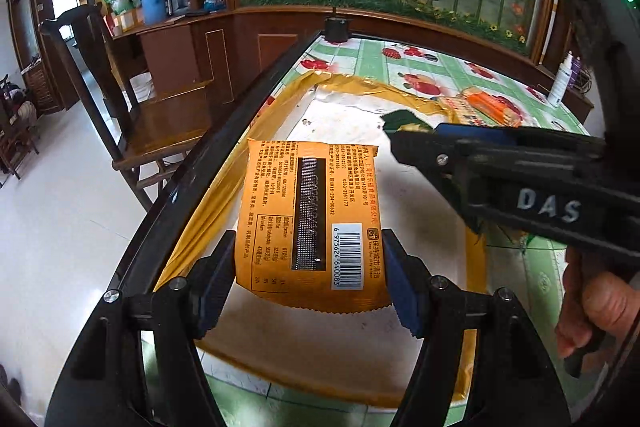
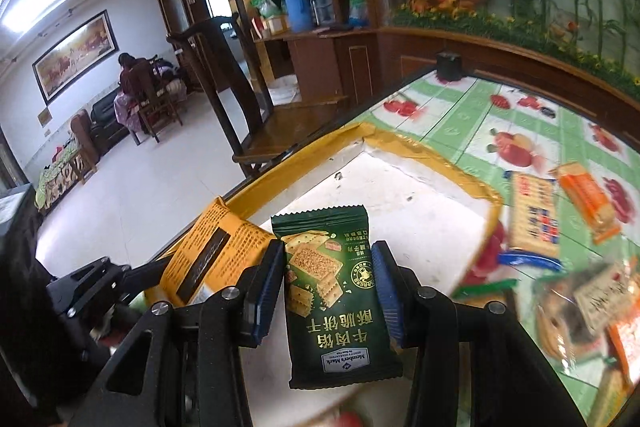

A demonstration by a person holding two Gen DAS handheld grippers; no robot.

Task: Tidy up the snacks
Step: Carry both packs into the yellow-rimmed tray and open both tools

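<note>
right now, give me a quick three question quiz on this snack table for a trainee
1. True or false: the left gripper is holding an orange packet.
2. What colour is the packet in the right gripper? A red, B green, C blue.
3. Fill in: both held packets hang over the white mat with a ____ border.

Key: 1 true. 2 B, the green packet. 3 yellow.

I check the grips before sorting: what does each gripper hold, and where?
The left gripper holds an orange snack packet by its side edges. The right gripper holds a green cracker packet by its side edges.
</note>
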